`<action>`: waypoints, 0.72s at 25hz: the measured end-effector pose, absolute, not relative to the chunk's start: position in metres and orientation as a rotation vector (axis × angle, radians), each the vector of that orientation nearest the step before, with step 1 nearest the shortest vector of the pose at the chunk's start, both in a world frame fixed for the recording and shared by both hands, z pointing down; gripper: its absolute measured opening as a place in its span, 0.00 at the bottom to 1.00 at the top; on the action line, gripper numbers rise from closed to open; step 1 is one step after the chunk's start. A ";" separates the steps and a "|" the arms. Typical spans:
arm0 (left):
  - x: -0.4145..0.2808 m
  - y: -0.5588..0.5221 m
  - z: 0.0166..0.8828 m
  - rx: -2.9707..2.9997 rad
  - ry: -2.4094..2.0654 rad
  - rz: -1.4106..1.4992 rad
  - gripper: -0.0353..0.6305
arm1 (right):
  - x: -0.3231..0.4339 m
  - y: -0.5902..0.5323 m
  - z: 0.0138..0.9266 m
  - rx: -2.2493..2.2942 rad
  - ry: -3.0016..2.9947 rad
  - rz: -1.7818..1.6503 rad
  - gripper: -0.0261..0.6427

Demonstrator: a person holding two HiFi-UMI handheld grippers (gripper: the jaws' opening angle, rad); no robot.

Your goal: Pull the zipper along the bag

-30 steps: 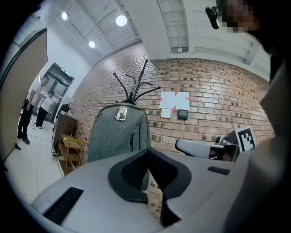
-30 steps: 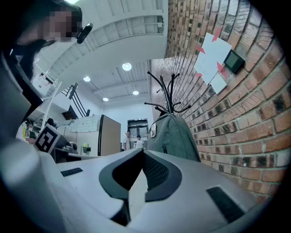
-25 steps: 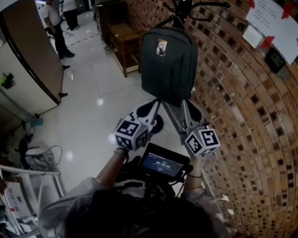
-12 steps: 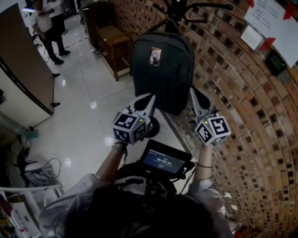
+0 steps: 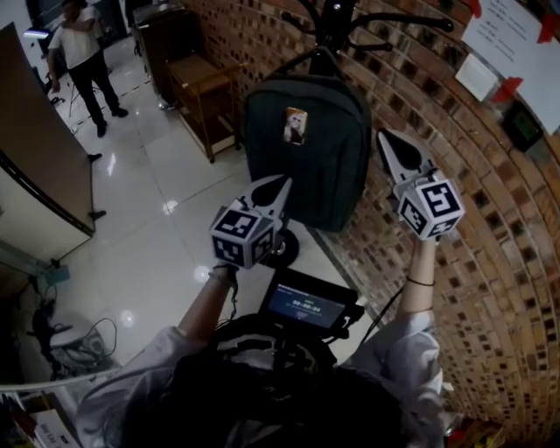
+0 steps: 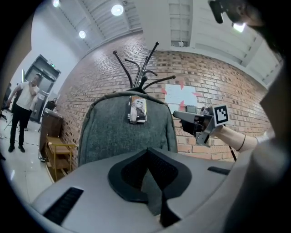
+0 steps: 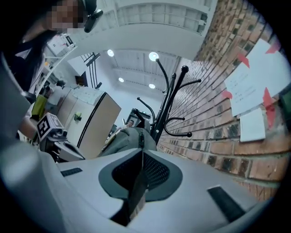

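Bag (image 5: pixel 306 157) hanging on coat rack (image 5: pixel 337 17) at twelve o'clock. Left gripper (image 5: pixel 282 182) at seven o'clock of it, right gripper (image 5: pixel 385 136) at three, both pressed together, empty. Likely to swing away unless steadied, spoiling the grab at the zipper (image 7: pixel 141 136).
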State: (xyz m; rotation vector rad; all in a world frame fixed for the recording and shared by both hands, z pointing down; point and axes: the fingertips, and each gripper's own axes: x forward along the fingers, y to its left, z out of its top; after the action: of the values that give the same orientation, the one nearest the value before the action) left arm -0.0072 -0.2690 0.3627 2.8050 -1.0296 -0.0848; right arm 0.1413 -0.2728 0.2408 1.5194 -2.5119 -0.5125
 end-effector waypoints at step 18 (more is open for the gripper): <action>-0.001 -0.279 0.352 2.667 -1.213 -0.189 0.06 | 0.124 -0.305 0.227 0.878 -2.127 -1.034 0.19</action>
State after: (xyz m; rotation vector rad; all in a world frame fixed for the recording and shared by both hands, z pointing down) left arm -0.0014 -0.2792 0.3520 2.6671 -1.2125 -0.1890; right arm 0.1236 -0.3049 0.2273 0.8781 -2.1274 -1.0336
